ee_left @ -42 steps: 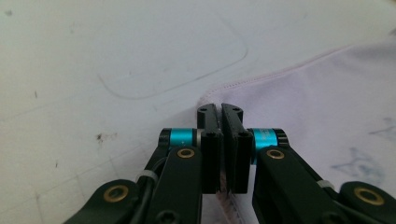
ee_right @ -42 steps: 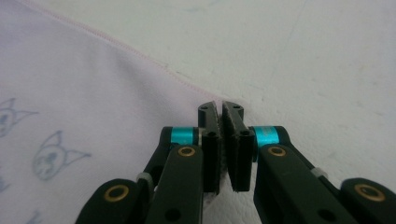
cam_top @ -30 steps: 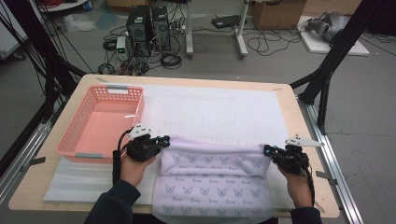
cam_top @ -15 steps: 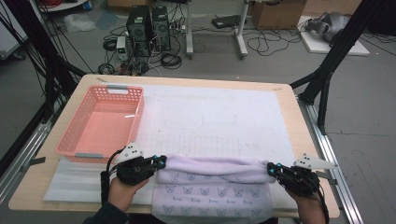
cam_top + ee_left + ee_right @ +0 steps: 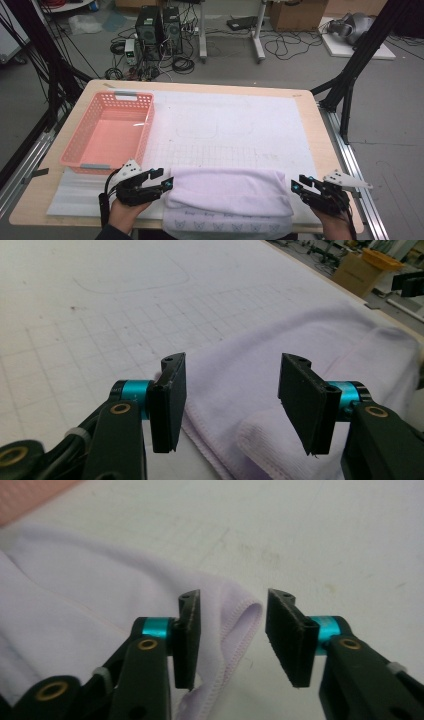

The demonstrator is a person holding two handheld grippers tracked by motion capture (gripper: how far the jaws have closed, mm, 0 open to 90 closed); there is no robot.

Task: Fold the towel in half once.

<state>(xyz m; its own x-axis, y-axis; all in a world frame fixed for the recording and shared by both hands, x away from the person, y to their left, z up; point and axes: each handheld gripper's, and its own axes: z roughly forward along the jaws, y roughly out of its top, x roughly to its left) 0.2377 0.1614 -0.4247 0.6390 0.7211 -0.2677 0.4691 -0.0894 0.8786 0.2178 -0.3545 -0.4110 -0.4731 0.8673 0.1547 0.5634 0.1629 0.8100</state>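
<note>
Now both tongs sit at the near edge of the table (image 5: 305, 105), one at each end of a folded lavender towel (image 5: 227, 192). The left gripper (image 5: 167, 183) has just been opening; in the left gripper view its jaws stand apart, with the towel's folded corner lying between them but not pinched. The right gripper (image 5: 296, 184) has likewise just been opening, and in the right gripper view its jaws gape around the towel's stitched hem (image 5: 240, 622) without pressing it. Below the fold, a layer hanging over the table edge carries a small repeated print (image 5: 225, 226), perhaps butterflies with tiny lettering, too blurred to read. Beyond the left gripper stands a pink basket (image 5: 107, 132); the white mat (image 5: 235, 125) ahead of both tongs bears a faint grid.
</note>
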